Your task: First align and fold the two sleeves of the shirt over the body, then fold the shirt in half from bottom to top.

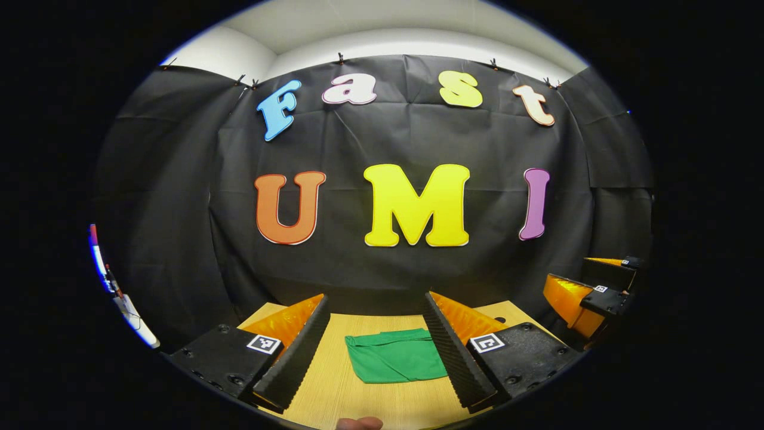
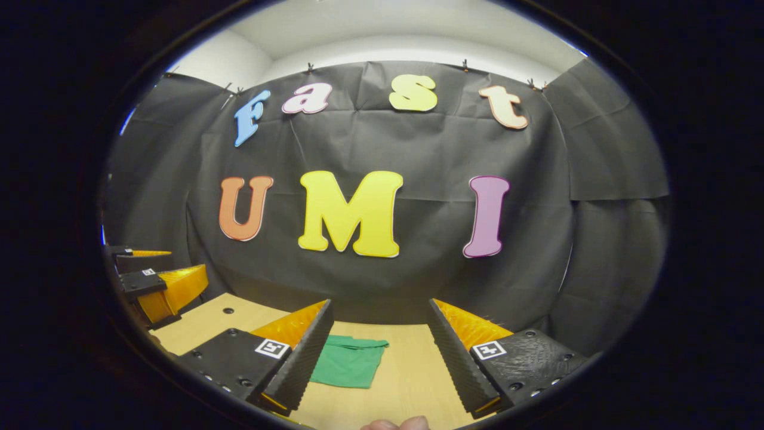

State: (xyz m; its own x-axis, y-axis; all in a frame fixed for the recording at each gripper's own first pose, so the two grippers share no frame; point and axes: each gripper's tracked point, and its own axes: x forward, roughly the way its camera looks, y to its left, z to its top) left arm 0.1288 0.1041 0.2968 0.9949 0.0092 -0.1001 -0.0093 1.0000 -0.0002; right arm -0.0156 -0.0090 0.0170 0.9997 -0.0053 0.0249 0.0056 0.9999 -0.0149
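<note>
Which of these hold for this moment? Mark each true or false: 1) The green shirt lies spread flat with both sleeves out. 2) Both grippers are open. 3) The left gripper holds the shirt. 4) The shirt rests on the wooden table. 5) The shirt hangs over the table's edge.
1) False. The green shirt lies as a compact folded bundle, with no sleeve sticking out.
2) True. The left gripper and the right gripper both have their fingers well apart.
3) False. Its fingers are apart, clear of the cloth.
4) True. It lies on the wooden table.
5) False. Bare tabletop shows around it where it is visible.
</note>
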